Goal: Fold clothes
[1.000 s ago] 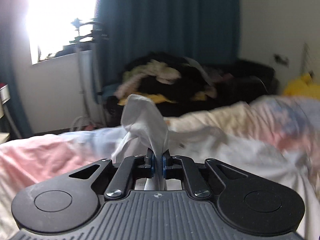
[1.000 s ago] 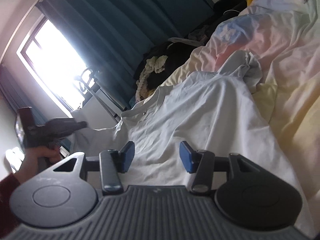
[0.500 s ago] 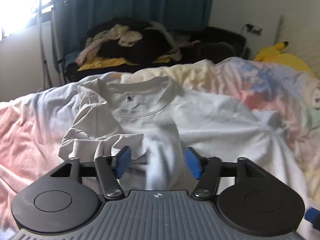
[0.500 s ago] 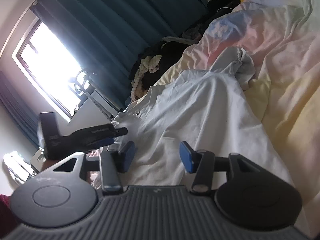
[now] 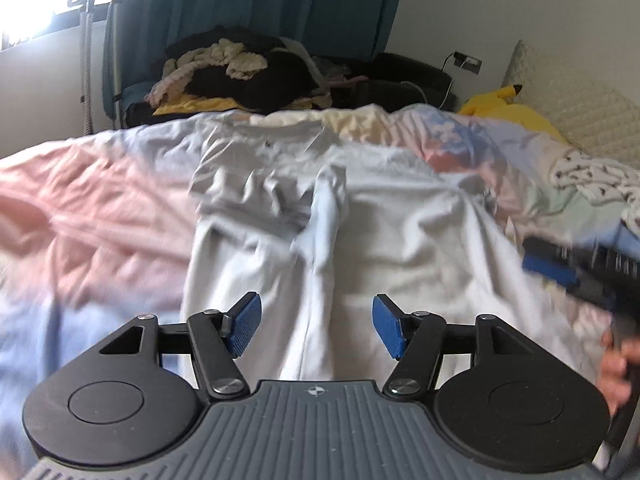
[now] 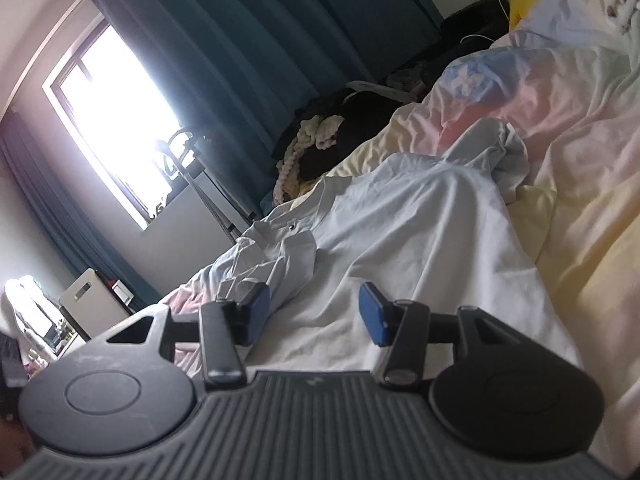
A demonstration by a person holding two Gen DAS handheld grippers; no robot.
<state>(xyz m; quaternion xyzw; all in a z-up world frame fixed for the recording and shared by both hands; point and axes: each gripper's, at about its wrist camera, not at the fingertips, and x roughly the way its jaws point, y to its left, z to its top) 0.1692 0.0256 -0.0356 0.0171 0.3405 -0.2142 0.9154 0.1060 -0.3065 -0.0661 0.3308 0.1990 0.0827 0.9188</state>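
A white T-shirt point(image 5: 400, 220) lies spread on the bed, collar at the far end. Its left sleeve point(image 5: 328, 200) is folded inward across the chest. My left gripper point(image 5: 316, 330) hovers open over the shirt's lower middle, with nothing between its blue pads. My right gripper point(image 6: 312, 312) is open too, low over the shirt point(image 6: 400, 240) near its right side, with no cloth pinched. It also shows blurred at the right edge of the left wrist view as the right gripper point(image 5: 552, 268), held by a hand point(image 5: 616, 364). The shirt's right sleeve point(image 6: 500, 148) lies bunched at the far side.
A pastel pink, blue and yellow bed cover point(image 5: 100, 200) lies under the shirt. Beyond the bed, a pile of dark and cream clothes point(image 5: 240, 68) sits before a teal curtain point(image 5: 280, 0). A yellow plush point(image 5: 504, 108) and a patterned cloth point(image 5: 592, 176) lie to the right.
My left gripper let go of the sleeve, opened, and drew back toward the shirt's near end. The sleeve now lies folded over the chest. The right gripper stayed nearly still and open.
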